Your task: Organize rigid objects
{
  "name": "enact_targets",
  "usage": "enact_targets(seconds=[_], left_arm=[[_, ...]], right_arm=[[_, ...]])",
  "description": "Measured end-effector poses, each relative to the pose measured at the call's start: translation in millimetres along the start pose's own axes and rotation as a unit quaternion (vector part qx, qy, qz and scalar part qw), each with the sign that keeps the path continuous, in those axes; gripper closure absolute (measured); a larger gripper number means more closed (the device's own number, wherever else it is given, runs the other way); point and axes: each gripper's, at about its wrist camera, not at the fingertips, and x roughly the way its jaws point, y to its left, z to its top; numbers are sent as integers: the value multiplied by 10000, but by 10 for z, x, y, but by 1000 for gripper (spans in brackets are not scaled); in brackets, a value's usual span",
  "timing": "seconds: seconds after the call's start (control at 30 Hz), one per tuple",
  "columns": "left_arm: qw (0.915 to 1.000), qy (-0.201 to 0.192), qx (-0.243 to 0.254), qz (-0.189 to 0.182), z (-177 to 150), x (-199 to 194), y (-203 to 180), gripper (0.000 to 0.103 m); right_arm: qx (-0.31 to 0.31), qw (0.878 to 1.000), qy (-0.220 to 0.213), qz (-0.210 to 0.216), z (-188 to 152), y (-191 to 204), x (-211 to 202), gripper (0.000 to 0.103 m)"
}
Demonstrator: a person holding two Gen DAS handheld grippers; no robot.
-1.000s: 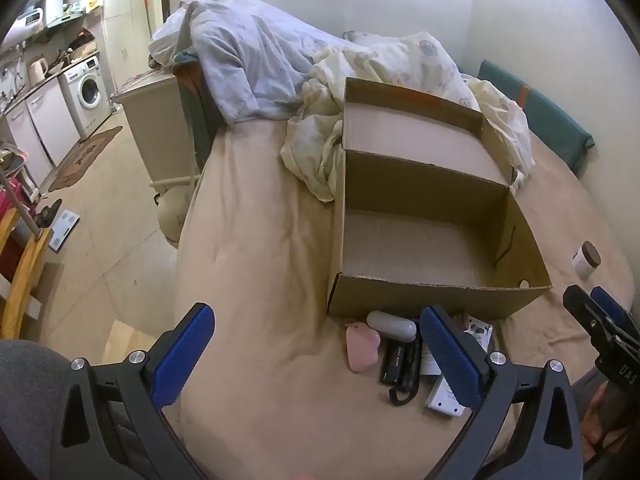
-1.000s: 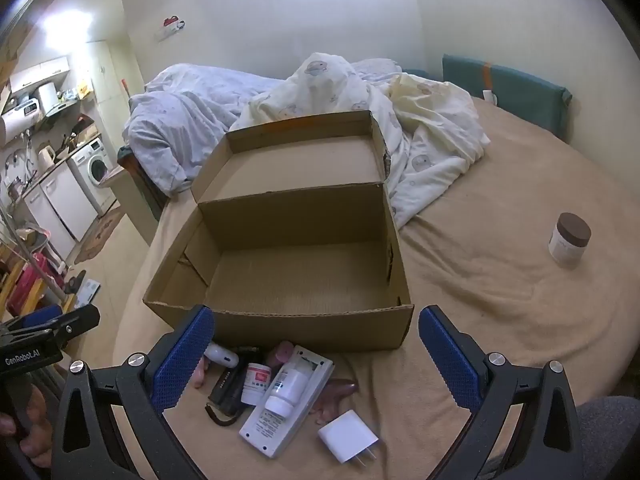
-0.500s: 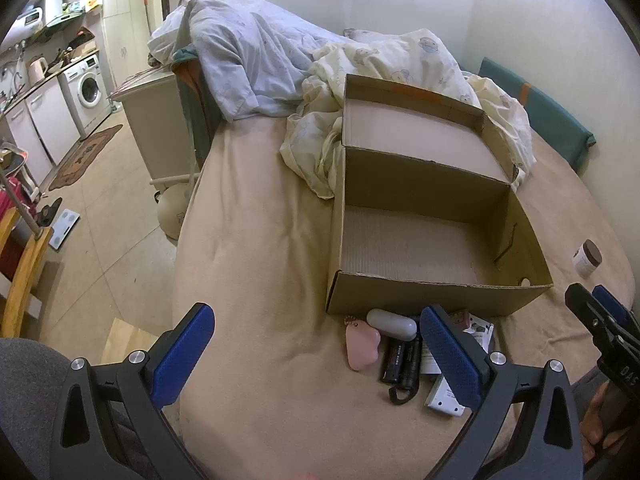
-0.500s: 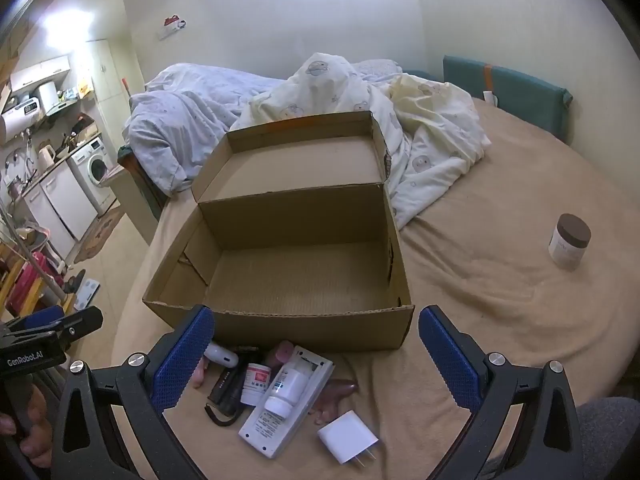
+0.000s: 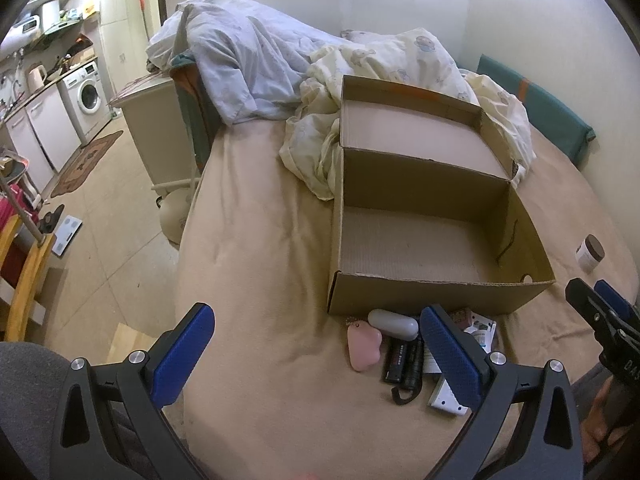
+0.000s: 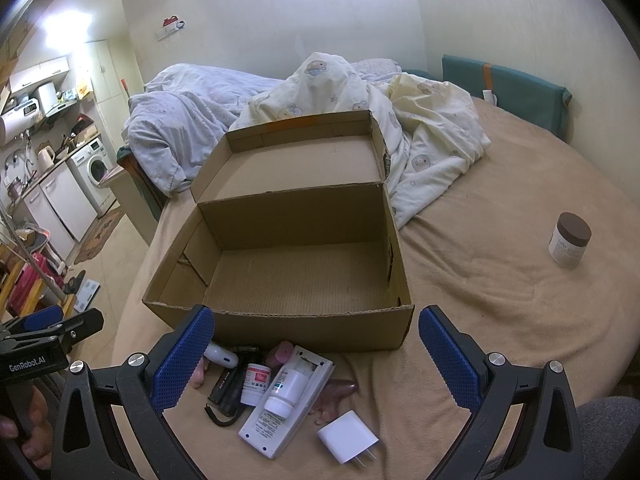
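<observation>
Left gripper [image 5: 316, 354] and right gripper [image 6: 316, 356]: black triangulated frames, silver screws, blue ribbed finger pads [image 6: 182, 354]; white "GenRobot.AI" lettering; bare-skinned hand [image 6: 30, 424], grey sleeve.

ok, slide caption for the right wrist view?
Open right claw above small items beside an empty cardboard box on a bed.

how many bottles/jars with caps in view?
3. Two small white bottles in the pile before the cardboard box, one lying on the remote; brown-lidded jar alone at right. Others may be hidden.
</observation>
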Motion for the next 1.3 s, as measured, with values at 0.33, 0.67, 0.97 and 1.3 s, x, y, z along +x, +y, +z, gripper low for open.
enact_targets(seconds=[0.33, 0.67, 0.97, 1.3], left_arm=[[10000, 6, -4, 15, -6, 4, 3, 0], [10000, 5, 10, 46, -16, 9, 2, 0], [10000, 8, 12, 46, -12, 11, 0, 0], [10000, 12, 8, 51, -15, 13, -1, 0]], right_arm=[[2, 10000, 6, 0, 0, 6, -1, 0], [-1, 10000, 3, -2, -1, 11, -6, 0], [-1, 10000, 6, 1, -1, 15, -6, 0], [-3, 10000, 7, -1, -1, 19, -5, 0]])
